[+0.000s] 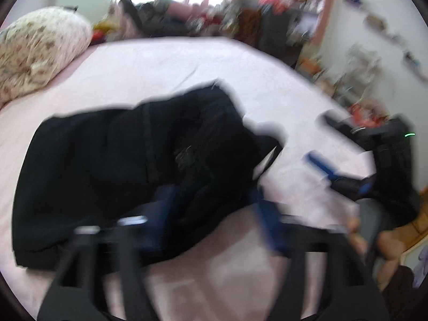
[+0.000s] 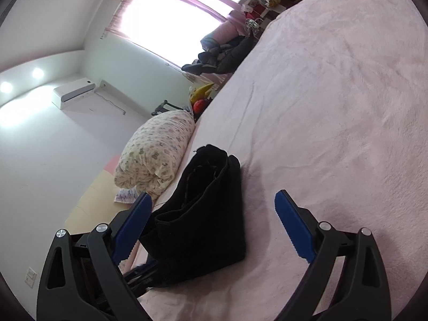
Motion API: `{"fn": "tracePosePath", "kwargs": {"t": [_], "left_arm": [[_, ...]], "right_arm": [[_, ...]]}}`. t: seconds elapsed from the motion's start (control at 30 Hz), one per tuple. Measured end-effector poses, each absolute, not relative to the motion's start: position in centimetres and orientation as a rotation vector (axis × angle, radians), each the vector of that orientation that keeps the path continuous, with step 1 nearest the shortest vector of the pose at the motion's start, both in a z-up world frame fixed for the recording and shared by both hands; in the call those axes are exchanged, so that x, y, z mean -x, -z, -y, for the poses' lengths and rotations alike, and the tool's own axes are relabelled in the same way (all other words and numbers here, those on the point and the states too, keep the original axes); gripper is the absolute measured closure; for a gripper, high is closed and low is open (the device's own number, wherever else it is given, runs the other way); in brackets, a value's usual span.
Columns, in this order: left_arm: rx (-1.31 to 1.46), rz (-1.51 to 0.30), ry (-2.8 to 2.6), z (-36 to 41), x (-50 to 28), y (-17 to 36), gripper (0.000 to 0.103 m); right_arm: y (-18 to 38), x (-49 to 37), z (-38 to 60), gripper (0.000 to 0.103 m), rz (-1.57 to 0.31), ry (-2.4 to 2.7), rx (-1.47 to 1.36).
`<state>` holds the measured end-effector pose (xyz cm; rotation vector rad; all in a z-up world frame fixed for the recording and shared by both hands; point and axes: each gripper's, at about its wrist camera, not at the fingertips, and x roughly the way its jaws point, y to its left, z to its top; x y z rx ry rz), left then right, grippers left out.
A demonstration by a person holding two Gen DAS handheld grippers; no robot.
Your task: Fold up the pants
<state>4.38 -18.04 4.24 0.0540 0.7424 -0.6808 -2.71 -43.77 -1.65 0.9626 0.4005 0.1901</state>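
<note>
The black pants (image 1: 120, 160) lie folded in a thick bundle on the pink bed (image 1: 160, 64). The left wrist view is blurred. My left gripper (image 1: 214, 208) has its blue fingers spread around the bundle's near edge, with cloth between them. My right gripper (image 2: 211, 222) is open and empty, just above the bed, with the pants (image 2: 206, 214) between and beyond its blue fingers (image 2: 293, 230). The right gripper also shows in the left wrist view (image 1: 329, 165), to the right of the pants.
A floral pillow (image 1: 37, 53) lies at the bed's far left, also in the right wrist view (image 2: 155, 149). Dark clothes (image 2: 222, 53) are piled beyond the bed under the window. Cluttered shelves (image 1: 299, 8) stand at the far right. The bed edge is close on the right.
</note>
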Motion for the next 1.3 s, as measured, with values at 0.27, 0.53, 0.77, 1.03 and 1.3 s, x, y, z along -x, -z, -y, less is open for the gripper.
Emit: {"fn": "tracePosePath", "kwargs": {"t": [0.27,0.53,0.77,1.03,1.3], "left_arm": [[0.237,-0.636,0.704,12.1,-6.4,-7.6,0.002],[0.279,-0.684,0.418,2.6,-7.3,-5.1,0.002],[0.212,-0.697,0.382,3.1,-7.5,-4.0,0.002],[-0.044,-0.777,0.277,5.3,-7.7,-0.3,0.002],[-0.092,-0.808,0.255,5.8,-7.9,0.6,0.002]], "right_arm": [[1.6,2.4,42.9,0.012,-0.393,-0.243,-0.898],[-3.6,2.8,32.4,0.018,-0.402,-0.457,-0.374],[-3.5,0.6,28.1,0.017,-0.563,-0.383,-0.192],[0.0,-0.7,28.5,0.017,-0.711,-0.244,-0.168],[0.4,-1.2,27.8,0.016,-0.735,-0.213,-0.111]]}}
